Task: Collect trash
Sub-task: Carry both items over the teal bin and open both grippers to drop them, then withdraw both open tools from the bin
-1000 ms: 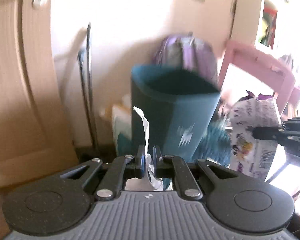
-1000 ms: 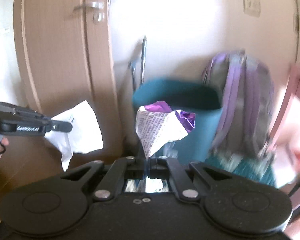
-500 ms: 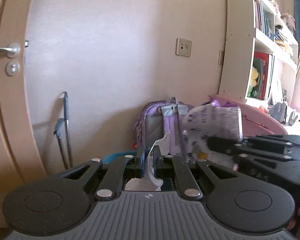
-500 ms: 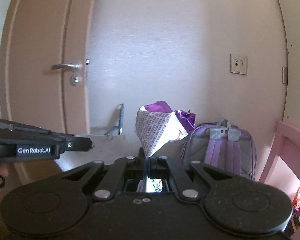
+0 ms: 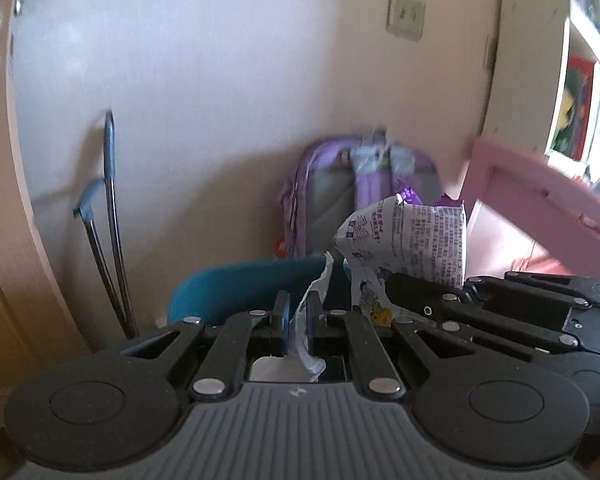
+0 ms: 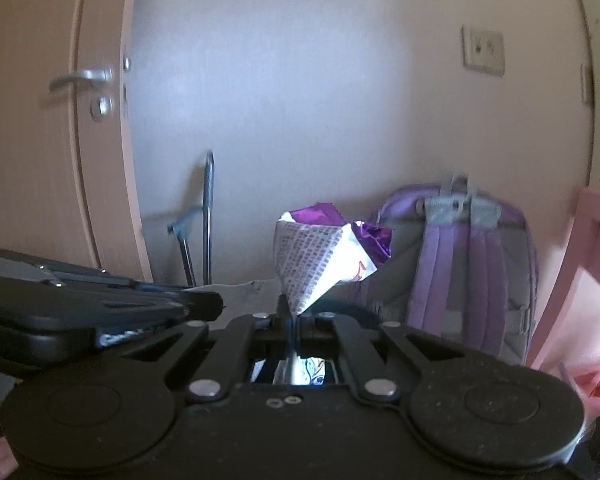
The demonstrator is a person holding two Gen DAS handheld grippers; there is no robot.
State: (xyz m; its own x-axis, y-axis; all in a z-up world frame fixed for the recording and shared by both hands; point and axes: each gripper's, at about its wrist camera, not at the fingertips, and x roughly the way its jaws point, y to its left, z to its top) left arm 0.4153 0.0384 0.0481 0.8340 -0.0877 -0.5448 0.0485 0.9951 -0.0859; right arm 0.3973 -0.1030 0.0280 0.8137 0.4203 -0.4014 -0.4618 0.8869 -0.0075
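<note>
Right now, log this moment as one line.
left gripper: shut on white tissue | right gripper: shut on snack wrapper | teal bin: ahead, nothing dropped

White tissue (image 5: 314, 312) and purple-printed wrapper (image 6: 320, 258) stand upright, pinched.

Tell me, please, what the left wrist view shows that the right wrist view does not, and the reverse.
Only the left wrist view shows the teal bin, the bookshelf and the left gripper shut on a white tissue.

Only the right wrist view shows the whole door handle and the right gripper pinching the snack wrapper at its bottom corner.

Both show the wrapper, the purple backpack, the wall socket, the metal frame against the wall and the pink furniture.
</note>
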